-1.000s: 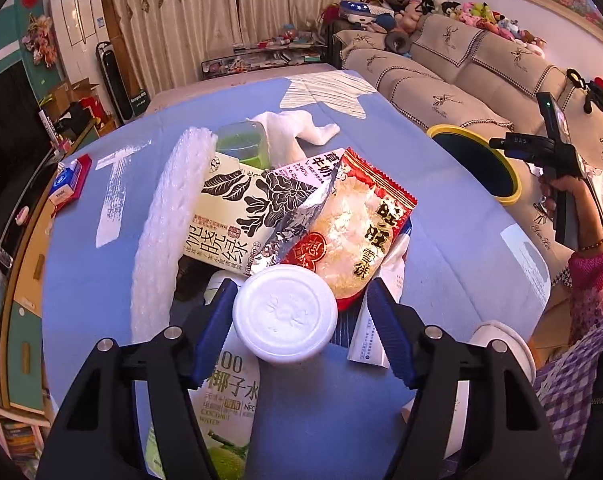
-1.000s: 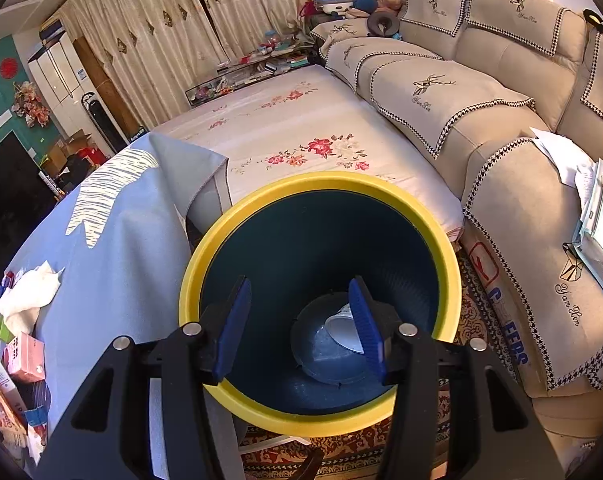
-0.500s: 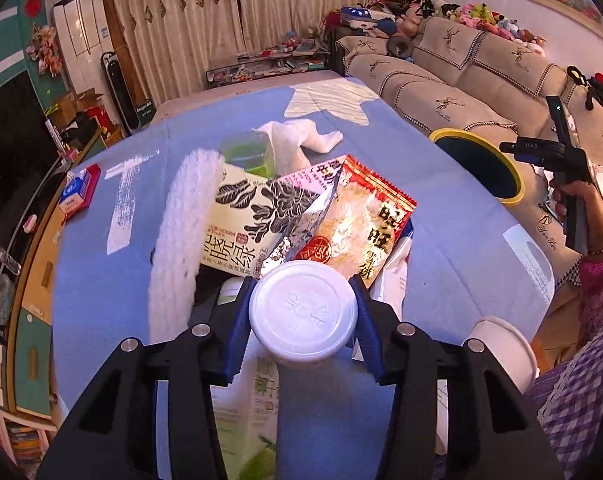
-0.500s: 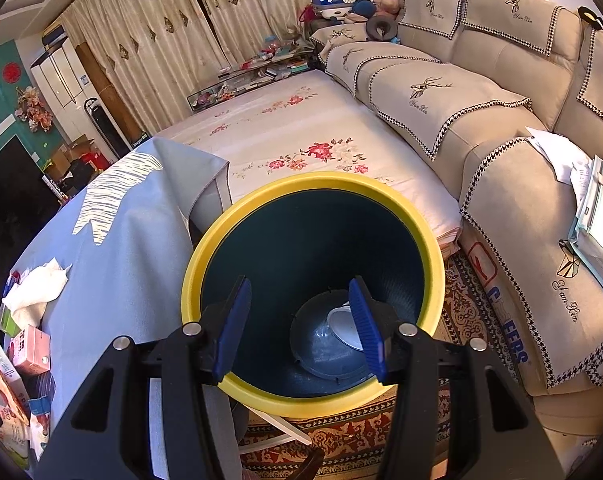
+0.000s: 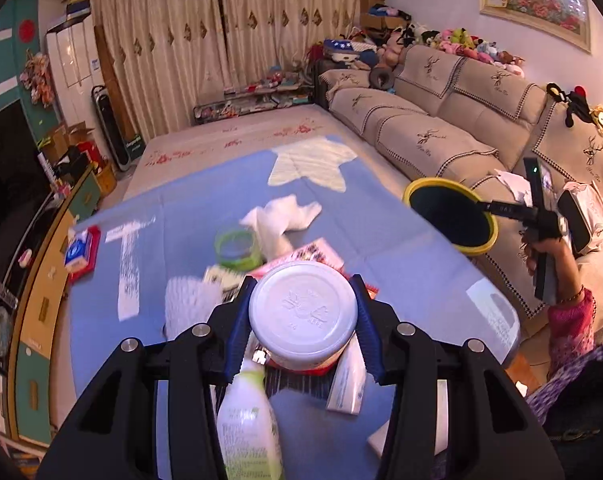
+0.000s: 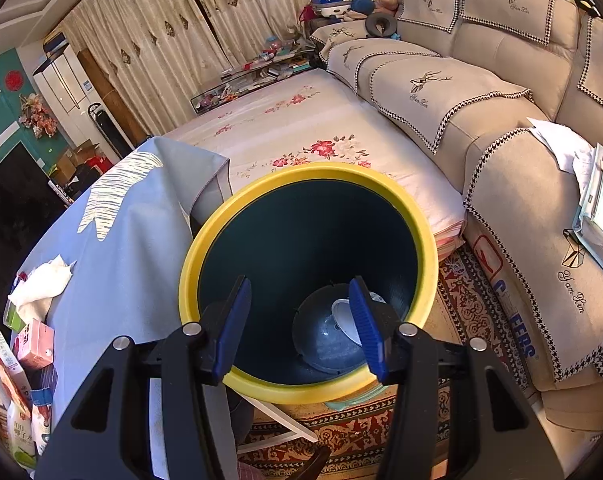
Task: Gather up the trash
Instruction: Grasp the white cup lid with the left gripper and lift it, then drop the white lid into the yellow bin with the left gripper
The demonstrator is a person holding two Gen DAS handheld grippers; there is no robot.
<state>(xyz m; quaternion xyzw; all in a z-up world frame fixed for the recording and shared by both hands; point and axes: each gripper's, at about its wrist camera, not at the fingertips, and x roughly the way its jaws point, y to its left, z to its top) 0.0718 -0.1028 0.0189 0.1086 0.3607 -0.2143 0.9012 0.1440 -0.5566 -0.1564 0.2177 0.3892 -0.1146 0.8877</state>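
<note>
Trash cup [image 5: 303, 314], white lid up, sits clamped in the left gripper [image 5: 304, 330], lifted above the blue table [image 5: 173, 232]. Next, I judge: carry it to the yellow-rimmed bin [image 6: 307, 280], where the right gripper [image 6: 299, 330] hangs empty, jaws apart. Carton lettering is too blurred to read.

Left tool [image 5: 303, 322]: blue pads clamped on both sides of a white cup, pitched downward, carried clear of the surface. Right tool [image 6: 299, 326]: pads apart, nothing between them, pitched downward. Hand [image 5: 547, 250] in pink sleeve grips its handle.
</note>
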